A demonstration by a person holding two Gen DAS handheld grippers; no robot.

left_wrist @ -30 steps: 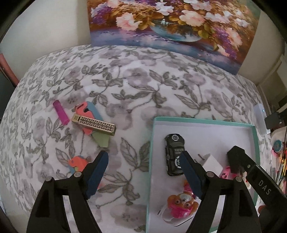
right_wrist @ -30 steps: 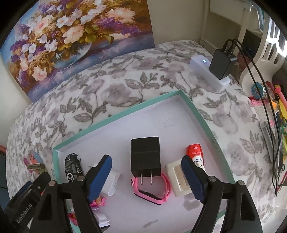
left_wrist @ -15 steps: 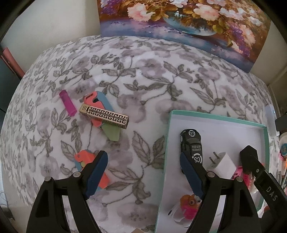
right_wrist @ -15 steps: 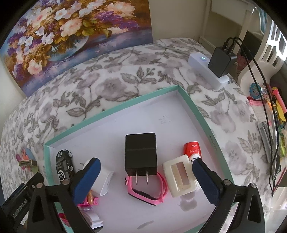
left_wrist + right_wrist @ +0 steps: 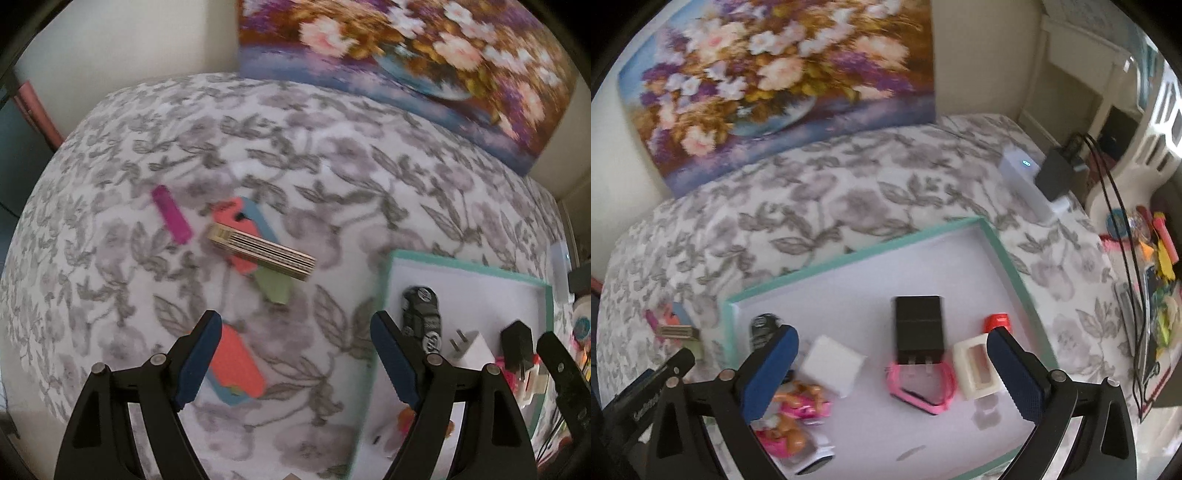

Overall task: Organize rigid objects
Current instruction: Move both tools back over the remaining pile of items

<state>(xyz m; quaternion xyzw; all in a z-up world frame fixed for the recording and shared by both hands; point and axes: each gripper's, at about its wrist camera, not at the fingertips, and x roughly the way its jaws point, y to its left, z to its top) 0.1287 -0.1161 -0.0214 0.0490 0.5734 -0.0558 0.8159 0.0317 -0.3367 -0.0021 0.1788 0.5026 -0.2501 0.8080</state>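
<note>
Since the earlier frames the left wrist view has slid leftward over the flowered cloth, so the tray now sits at the right edge, and the right gripper's jaws have spread wider.

At the left of the left wrist view, a magenta stick (image 5: pixel 171 214) lies on the floral cloth (image 5: pixel 295 147). Just right of it a gold patterned bar (image 5: pixel 262 253) rests across a fan of coral, blue and green flat pieces (image 5: pixel 255 243). Below these, in the lower middle, the left gripper (image 5: pixel 295 354) hangs wide open with nothing between its blue pads; an orange and blue flat piece (image 5: pixel 236 365) lies on the cloth just beside the left pad. At the right, the teal-rimmed tray (image 5: pixel 384 295) holds a dark toy car (image 5: pixel 423 321) near its left wall, with a white plug (image 5: pixel 472 347) beside it.

In the right wrist view, the tip of the other gripper shows at the lower left, outside the tray's rim (image 5: pixel 728 325). The right gripper (image 5: pixel 894 373) stands fully spread above the tray floor, gripping nothing. By its left pad lie the white plug (image 5: pixel 834 363) and pink toy figures (image 5: pixel 798 406). Between the pads rests a black charger (image 5: pixel 919 325), its prongs touching a pink watch band (image 5: pixel 923 384). Right of that sit a cream frame (image 5: pixel 975 369) and a red-capped tube (image 5: pixel 997 321), partly hidden by the right pad. At the upper right, off the tray, a white box (image 5: pixel 1023 177) carries a black adapter (image 5: pixel 1056 177).
</note>
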